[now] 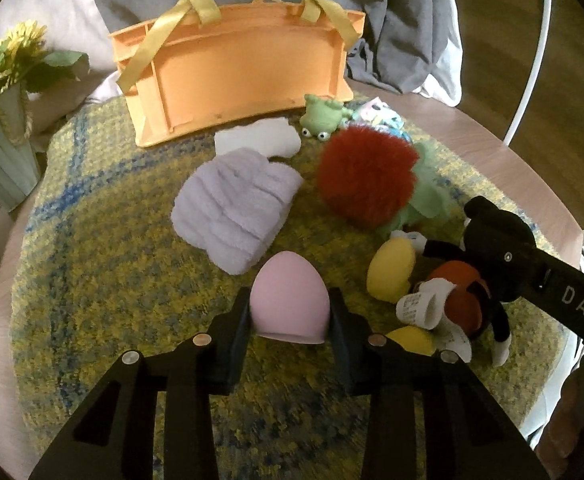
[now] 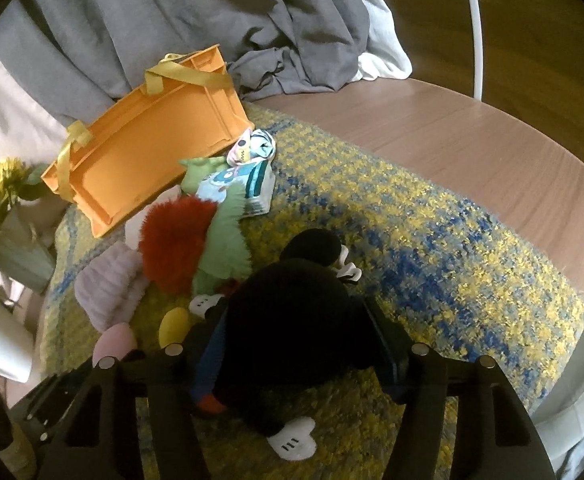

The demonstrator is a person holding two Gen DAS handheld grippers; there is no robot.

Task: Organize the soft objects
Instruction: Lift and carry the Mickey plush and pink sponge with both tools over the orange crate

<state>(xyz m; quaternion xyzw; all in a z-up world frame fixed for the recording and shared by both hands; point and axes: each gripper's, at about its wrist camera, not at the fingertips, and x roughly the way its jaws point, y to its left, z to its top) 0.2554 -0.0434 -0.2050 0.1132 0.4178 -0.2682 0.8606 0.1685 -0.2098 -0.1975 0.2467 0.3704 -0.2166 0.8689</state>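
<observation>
With the left gripper clamped on the pink egg-shaped sponge at lower centre and the right gripper squeezing the black plush mouse, both should lift gently toward the orange tote basket at upper centre.

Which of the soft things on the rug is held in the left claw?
The pink egg-shaped sponge, between the left claw's fingers; the lilac towel and red pompom lie free.

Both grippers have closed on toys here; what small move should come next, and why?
Probably lift the left gripper, shut on the pink egg sponge, toward the orange basket; the path past the lavender cloth looks open.
</observation>
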